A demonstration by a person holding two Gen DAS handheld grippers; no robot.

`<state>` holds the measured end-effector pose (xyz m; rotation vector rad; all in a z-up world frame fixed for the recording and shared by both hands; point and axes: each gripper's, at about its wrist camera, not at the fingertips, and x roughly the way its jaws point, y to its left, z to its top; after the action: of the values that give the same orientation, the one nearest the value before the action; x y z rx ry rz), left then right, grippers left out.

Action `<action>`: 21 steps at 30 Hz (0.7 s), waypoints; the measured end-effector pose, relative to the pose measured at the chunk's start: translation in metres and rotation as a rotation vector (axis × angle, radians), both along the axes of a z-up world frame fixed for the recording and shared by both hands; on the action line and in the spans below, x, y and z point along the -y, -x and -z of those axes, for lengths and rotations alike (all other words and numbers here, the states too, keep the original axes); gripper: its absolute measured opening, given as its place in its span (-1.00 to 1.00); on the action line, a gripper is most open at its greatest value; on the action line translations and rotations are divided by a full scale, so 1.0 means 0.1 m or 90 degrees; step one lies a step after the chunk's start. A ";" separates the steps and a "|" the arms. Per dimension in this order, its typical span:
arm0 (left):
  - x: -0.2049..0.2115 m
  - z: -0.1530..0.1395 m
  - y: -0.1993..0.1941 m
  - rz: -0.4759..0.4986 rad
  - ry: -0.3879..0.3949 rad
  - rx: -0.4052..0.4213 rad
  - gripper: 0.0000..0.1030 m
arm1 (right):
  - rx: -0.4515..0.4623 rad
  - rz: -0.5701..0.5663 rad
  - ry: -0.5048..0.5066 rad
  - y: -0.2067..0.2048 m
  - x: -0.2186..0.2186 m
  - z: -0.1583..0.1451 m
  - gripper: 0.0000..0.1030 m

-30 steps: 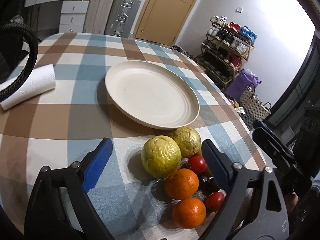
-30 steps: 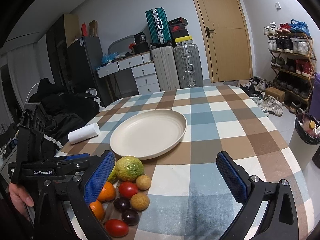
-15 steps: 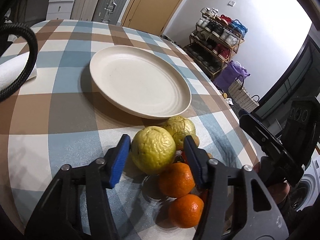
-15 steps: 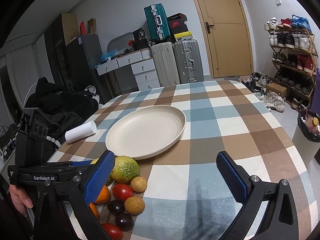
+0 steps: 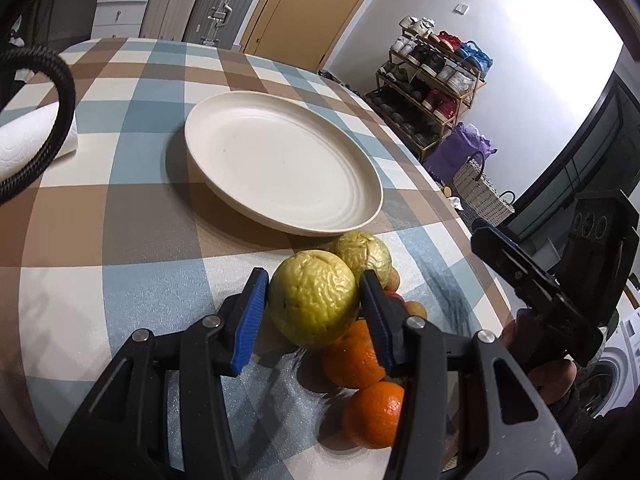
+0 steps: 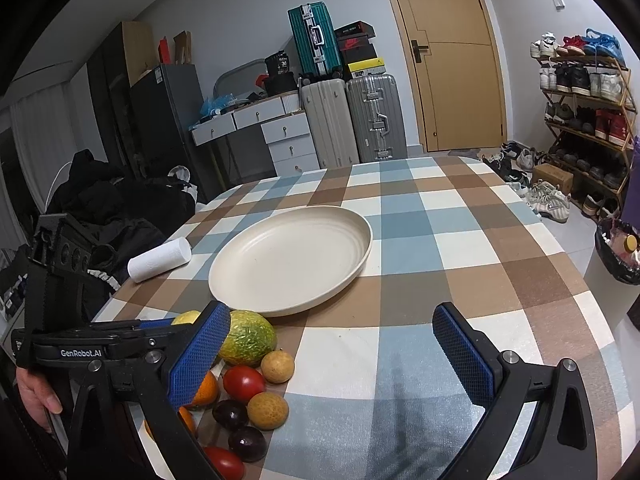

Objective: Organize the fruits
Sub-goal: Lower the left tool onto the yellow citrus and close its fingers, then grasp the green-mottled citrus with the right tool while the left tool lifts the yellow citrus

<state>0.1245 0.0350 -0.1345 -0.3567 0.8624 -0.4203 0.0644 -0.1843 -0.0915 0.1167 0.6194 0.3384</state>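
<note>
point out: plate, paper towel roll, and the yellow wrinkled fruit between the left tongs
plate (image 6: 352,268), right wrist view, near right rim.
paper towel roll (image 6: 158,260), right wrist view, side of roll.
yellow wrinkled fruit (image 5: 312,304), left wrist view, front face.

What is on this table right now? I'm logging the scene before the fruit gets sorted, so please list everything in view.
Plate: one, cream, table centre, nothing on it.
Wrinkled fruits: two, yellow-green, just before the plate; the nearer one sits between the left gripper's pads.
Oranges: two, orange, near edge of the pile.
Tomatoes: two seen, red, in the pile.
Small round fruits: two, tan, right side of the pile.
Dark fruits: two, purple-black, beside the tomatoes.
Paper roll: one, white, lying left of the plate.
Tablecloth: one, blue, brown and white checks.
Left gripper: black, blue pads, closed on the fruit.
Right gripper: black, blue pads, open, holding nothing.
</note>
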 end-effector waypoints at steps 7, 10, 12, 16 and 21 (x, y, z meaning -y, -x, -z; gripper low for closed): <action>-0.06 -0.07 0.07 -0.001 -0.003 0.018 -0.14 | -0.001 -0.005 0.009 0.02 -0.07 -0.01 1.00; -0.11 -0.08 0.10 -0.006 -0.001 0.023 -0.14 | -0.002 -0.011 0.013 0.01 -0.11 -0.02 1.00; -0.15 -0.11 0.12 -0.008 0.002 0.027 -0.14 | -0.005 -0.016 0.019 0.00 -0.15 -0.02 1.00; -0.25 -0.14 0.18 -0.017 0.010 0.036 -0.14 | -0.027 -0.037 0.024 -0.06 -0.24 0.00 1.00; -0.39 -0.19 0.23 -0.029 0.022 0.043 -0.14 | -0.056 -0.079 0.026 -0.16 -0.43 0.04 1.00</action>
<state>0.1013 0.0738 -0.1160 -0.3916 0.7805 -0.4041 0.0806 -0.1414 -0.0955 0.0538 0.7226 0.4413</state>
